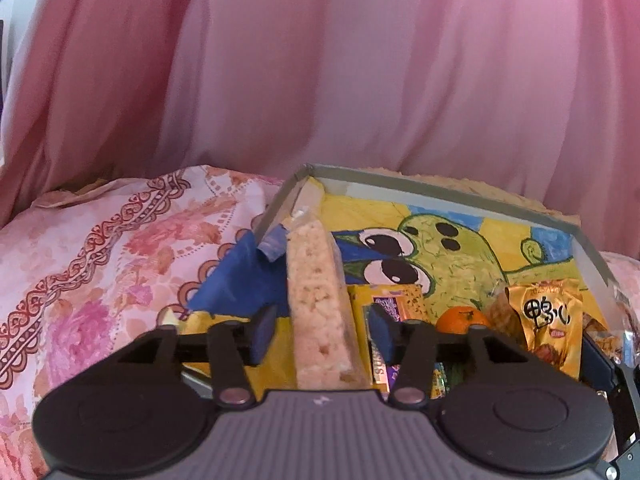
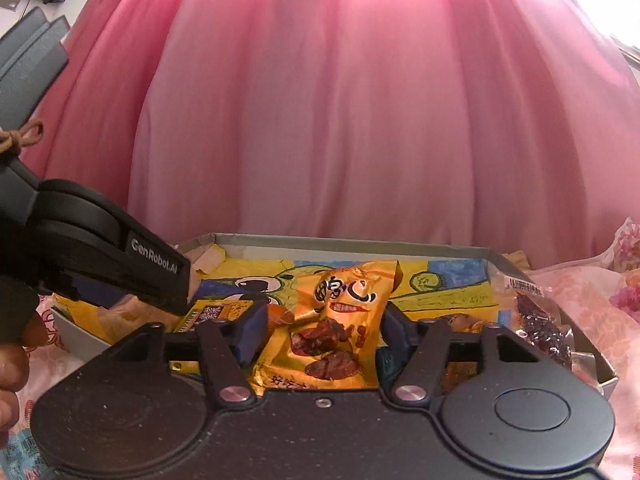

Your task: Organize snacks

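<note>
A grey cardboard box [image 1: 440, 196] with a yellow cartoon drawing on its floor holds the snacks. My left gripper [image 1: 323, 332] is shut on a pale puffed-rice bar [image 1: 316, 292] in clear wrap, which points toward the box's far left corner. From the right wrist view, the left gripper [image 2: 188, 280] hangs over the box's left side. My right gripper [image 2: 324, 332] is shut on an orange foil snack packet [image 2: 340, 320], held upright over the box's right half. The same packet [image 1: 548, 320] shows in the left wrist view.
In the box lie a mandarin [image 1: 460, 318], a yellow and purple packet [image 1: 394, 308] and a clear pack of dark dried fruit [image 2: 540, 328] on the right rim. A blue bag [image 1: 236, 280] sits at its left. Floral bedsheet [image 1: 100, 248] surrounds it; pink curtain [image 1: 360, 80] behind.
</note>
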`<action>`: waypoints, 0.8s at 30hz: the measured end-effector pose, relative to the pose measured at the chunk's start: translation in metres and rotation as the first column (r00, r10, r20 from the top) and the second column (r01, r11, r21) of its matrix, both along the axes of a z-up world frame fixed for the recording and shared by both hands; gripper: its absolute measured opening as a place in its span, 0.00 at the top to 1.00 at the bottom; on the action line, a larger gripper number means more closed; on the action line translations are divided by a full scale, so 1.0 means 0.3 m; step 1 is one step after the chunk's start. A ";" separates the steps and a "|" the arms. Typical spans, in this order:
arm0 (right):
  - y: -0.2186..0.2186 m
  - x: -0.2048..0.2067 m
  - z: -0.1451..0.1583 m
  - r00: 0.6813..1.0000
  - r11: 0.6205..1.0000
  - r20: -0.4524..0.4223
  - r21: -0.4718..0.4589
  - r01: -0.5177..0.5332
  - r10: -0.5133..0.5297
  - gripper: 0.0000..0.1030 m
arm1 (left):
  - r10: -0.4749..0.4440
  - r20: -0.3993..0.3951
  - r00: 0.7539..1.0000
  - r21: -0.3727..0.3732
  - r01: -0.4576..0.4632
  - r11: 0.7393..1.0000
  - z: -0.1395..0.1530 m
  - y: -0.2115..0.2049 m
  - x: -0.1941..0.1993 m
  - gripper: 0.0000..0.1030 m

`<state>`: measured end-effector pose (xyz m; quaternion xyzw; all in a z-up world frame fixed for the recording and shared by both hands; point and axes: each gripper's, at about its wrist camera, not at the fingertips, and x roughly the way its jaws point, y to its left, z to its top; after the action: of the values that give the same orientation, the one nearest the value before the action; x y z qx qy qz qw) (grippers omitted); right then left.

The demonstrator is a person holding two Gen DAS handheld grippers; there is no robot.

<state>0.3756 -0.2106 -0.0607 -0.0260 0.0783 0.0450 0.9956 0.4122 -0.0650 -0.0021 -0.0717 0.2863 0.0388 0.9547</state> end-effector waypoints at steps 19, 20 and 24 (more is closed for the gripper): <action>0.017 -0.196 0.175 0.998 0.999 0.068 -0.034 0.010 -0.007 0.03 | 0.097 0.150 0.984 -0.073 -0.087 0.994 0.179 0.077 -0.233 0.01; 0.014 -0.214 0.190 0.998 1.000 0.069 -0.025 0.016 -0.014 0.02 | 0.102 0.159 0.982 -0.074 -0.091 0.993 0.192 0.081 -0.255 0.01; -0.002 -0.330 0.238 0.995 0.999 0.090 0.004 0.032 -0.032 0.01 | 0.108 0.193 0.975 -0.076 -0.095 0.993 0.238 0.098 -0.349 0.01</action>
<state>0.2765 -0.2111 0.0108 -0.0257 0.0338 0.0281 0.9987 0.3075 -0.0355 0.0694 -0.1212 0.1878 0.0707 0.9721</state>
